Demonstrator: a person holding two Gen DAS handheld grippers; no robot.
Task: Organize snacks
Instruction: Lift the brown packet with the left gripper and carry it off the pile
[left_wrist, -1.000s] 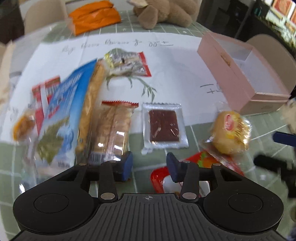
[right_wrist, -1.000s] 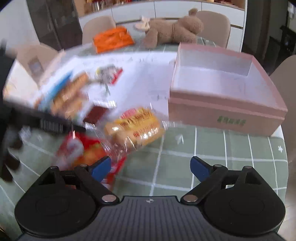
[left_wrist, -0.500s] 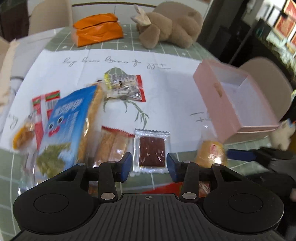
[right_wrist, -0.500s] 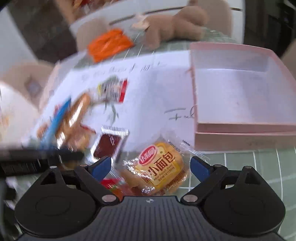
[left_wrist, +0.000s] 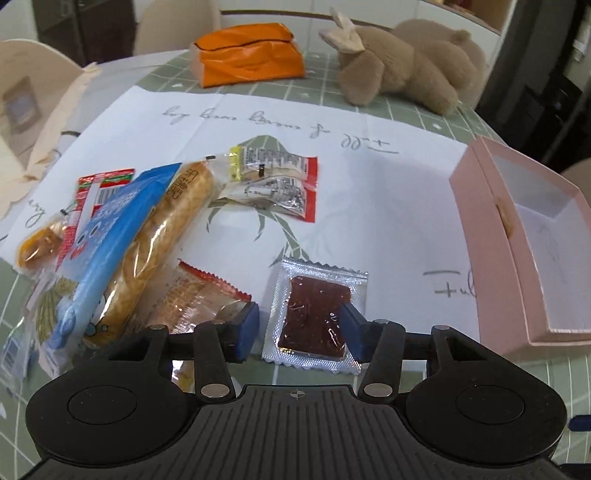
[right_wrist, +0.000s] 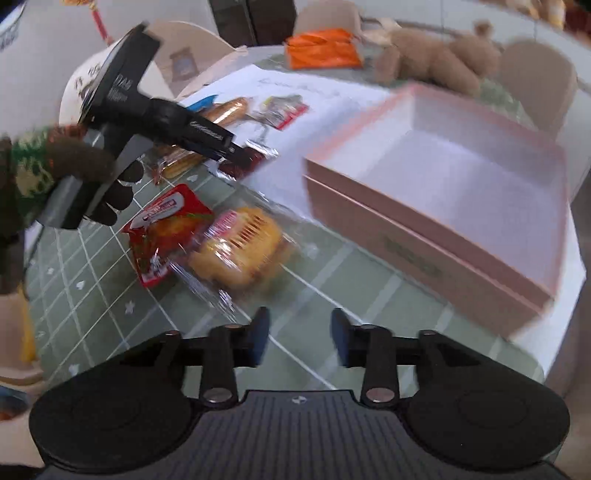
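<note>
A: left gripper (left_wrist: 297, 326) jaws have just been opening; they're spread, nothing clamped; silver packet (left_wrist: 317, 314) lies flat between the pads, one pad overlapping its 3 o'clock edge; can't tell if it touches.

B: right?

A: right gripper (right_wrist: 297, 341) jaws have just been closing; partly open, only bare tablecloth between them; bun (right_wrist: 240, 251) sits just beyond at 11 o'clock, red pack (right_wrist: 166, 229) touching it at 9; frame is blurred.

B: box?

A: pink box (left_wrist: 480, 236) at 3 o'clock of the left view, open, looks empty; in the right view it's at 1 to 2 o'clock. Rest of the snacks are piled at 9 to 10 o'clock in the left view: breadstick (left_wrist: 162, 236), blue bag (left_wrist: 107, 229), biscuit pack (left_wrist: 199, 295), clear-and-red wrappers (left_wrist: 273, 184) at 12.

B: step?

A: my read: start of sorting, left lining up a pick on the packet; nothing boxed yet.

B: next?

A: probably drop the pads to the paper, straddle the packet, pinch an edge; it's thin and flat, so foil may slip; then carry toward 3 o'clock into the box.
</note>
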